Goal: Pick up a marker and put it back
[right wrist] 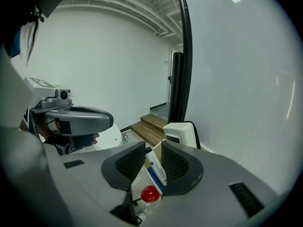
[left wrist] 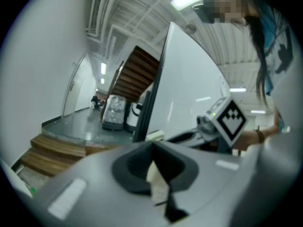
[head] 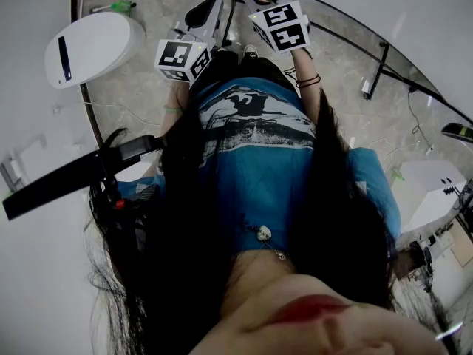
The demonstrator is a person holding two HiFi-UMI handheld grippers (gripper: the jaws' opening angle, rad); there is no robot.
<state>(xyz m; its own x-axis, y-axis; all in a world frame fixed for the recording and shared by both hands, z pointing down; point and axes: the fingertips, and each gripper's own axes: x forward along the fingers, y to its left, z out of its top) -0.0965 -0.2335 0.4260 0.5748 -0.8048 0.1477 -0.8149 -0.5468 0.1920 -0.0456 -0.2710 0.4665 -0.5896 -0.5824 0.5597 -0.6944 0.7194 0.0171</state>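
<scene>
In the right gripper view a marker with a white barrel, a blue label and a red end sits slanted between the jaws of my right gripper. The ribbed pads press on it. The gripper points out into the room, off any surface. My left gripper is shut with nothing held; only a pale strip shows at the seam of its jaws. In the head view both grippers are held out in front of the person's body, seen by their marker cubes, left and right. A green marker lies on the floor.
A white rounded machine stands on the floor at the left. A tall white panel in a black frame rises just ahead of the right gripper. Wooden steps lie beyond. A white box stands at the right, a black bar at the left.
</scene>
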